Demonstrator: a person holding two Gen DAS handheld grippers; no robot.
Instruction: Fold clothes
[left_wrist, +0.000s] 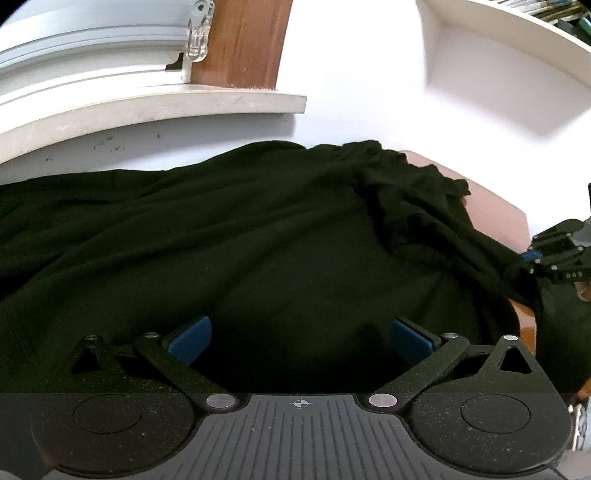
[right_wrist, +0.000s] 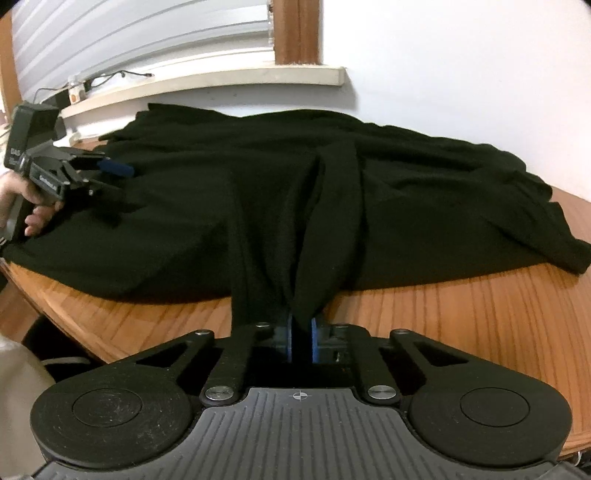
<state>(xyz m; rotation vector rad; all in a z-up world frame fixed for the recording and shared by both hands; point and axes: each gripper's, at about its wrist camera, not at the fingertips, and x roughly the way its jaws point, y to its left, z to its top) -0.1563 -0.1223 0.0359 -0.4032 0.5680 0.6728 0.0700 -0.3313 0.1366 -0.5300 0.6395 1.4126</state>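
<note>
On table (right_wrist: 461, 314) | right hand-held gripper (right_wrist: 301, 334) pinching black garment (right_wrist: 258, 192), pads mostly hidden | left hand-held gripper (left_wrist: 301, 338) spread

White letters "DAS" stand on each hand-held gripper's (left_wrist: 569, 275) black body.

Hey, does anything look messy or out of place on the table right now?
Yes. The black garment lies rumpled on the wooden table, not flat: its far right side is bunched into folds. A fold at the near edge is pinched up in the right gripper. The left gripper is open over the cloth.
</note>
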